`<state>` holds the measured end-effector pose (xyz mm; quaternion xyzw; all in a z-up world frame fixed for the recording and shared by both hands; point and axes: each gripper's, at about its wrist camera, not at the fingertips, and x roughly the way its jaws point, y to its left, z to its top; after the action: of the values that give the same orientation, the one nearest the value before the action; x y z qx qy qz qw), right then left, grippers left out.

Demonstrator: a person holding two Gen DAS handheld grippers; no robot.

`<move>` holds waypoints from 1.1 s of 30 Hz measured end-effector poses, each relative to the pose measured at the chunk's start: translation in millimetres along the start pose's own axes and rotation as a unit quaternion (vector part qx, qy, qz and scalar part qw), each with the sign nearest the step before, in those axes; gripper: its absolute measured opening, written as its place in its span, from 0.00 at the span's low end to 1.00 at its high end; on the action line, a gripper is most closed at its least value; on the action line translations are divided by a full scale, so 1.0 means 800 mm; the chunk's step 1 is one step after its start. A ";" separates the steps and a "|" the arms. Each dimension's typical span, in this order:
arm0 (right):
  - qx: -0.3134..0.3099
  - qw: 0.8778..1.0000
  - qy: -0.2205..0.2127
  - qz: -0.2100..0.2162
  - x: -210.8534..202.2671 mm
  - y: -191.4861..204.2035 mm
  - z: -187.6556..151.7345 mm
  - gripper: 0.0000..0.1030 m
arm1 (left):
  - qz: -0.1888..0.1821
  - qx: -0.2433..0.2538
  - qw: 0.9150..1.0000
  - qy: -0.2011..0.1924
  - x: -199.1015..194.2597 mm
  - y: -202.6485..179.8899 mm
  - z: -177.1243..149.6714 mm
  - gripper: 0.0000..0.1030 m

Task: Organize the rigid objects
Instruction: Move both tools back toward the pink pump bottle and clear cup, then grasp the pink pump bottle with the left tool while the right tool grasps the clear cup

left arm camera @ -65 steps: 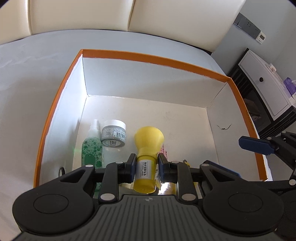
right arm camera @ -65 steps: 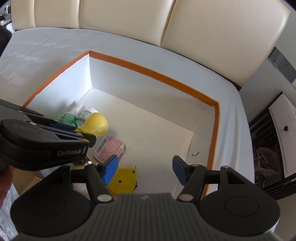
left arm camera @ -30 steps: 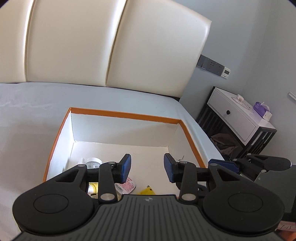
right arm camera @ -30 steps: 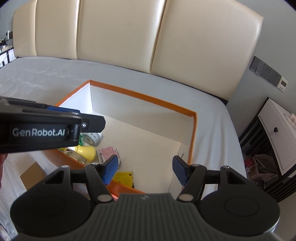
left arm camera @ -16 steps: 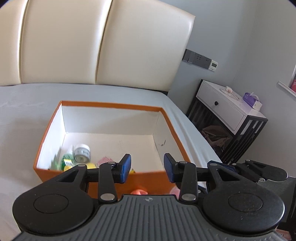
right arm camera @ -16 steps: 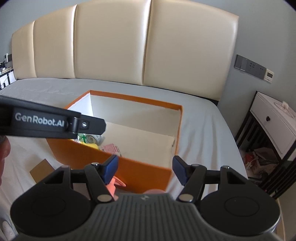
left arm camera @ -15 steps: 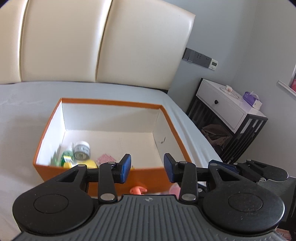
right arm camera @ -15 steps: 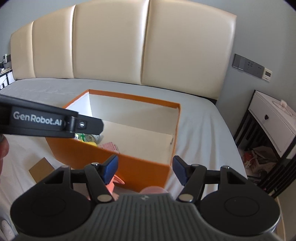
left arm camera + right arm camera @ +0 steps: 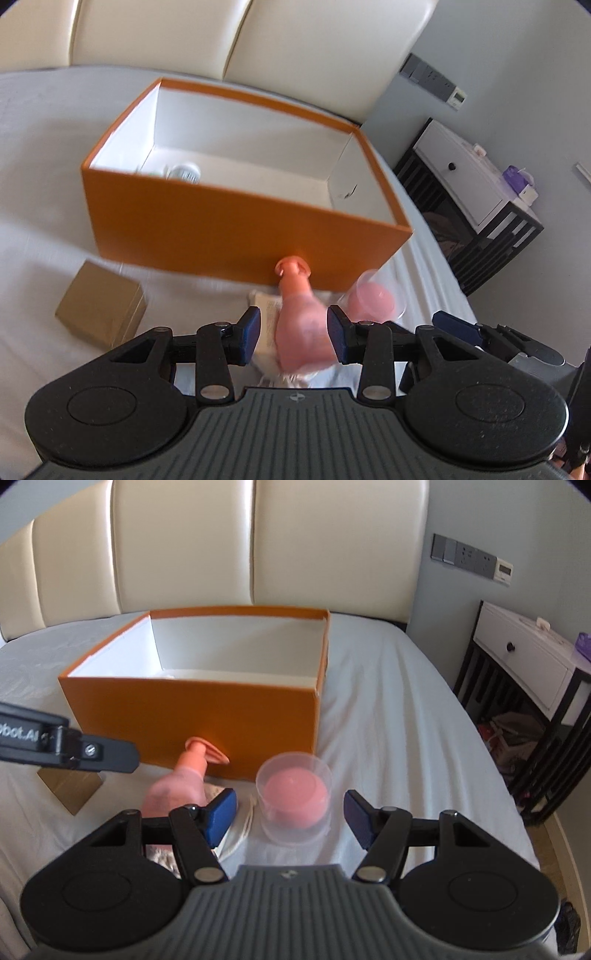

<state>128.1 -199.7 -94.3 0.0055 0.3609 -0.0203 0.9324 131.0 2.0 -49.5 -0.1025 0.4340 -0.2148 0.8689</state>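
Note:
An orange box [image 9: 207, 225] with white inner walls stands on the bed; it also shows in the right wrist view [image 9: 192, 716]. A grey-lidded jar [image 9: 183, 172] shows inside it. A pink pump bottle [image 9: 299, 325] lies in front of the box, between the open fingers of my left gripper [image 9: 293, 338], untouched as far as I can tell. It also shows in the right wrist view [image 9: 177, 786]. A clear cup with pink contents [image 9: 294, 794] stands upright just ahead of my open right gripper [image 9: 290, 818]; it also shows in the left wrist view [image 9: 371, 299].
A small brown cardboard box [image 9: 99, 304] lies on the sheet left of the bottle. A white packet [image 9: 264, 314] lies under the bottle. A white nightstand [image 9: 532, 668] on a dark frame stands right of the bed. The headboard [image 9: 258, 546] is behind the box.
Both grippers have dropped lower and closer to the things in front of the orange box. The pink bottle now sits between my left fingers and the cup is ahead of my right.

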 end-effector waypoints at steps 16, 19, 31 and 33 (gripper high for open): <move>0.038 0.999 0.034 0.010 0.020 -0.012 -0.015 0.56 | -0.026 -0.008 1.000 0.010 0.022 -0.002 -0.027 0.46; 0.045 0.998 0.035 0.013 0.021 -0.016 -0.014 0.52 | -0.034 -0.005 0.999 -0.002 0.024 -0.009 -0.022 0.51; 0.038 0.998 0.053 0.016 0.034 -0.011 -0.015 0.51 | 0.028 0.012 0.999 0.033 0.066 -0.027 -0.007 0.57; 0.039 0.998 0.054 0.020 0.036 -0.009 -0.016 0.51 | 0.030 0.015 0.999 0.037 0.069 -0.026 -0.008 0.55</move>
<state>140.9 -207.3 -123.1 0.0499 0.4097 -0.0158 0.9107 149.2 -41.8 -85.3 -0.0684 0.4654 -0.1989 0.8597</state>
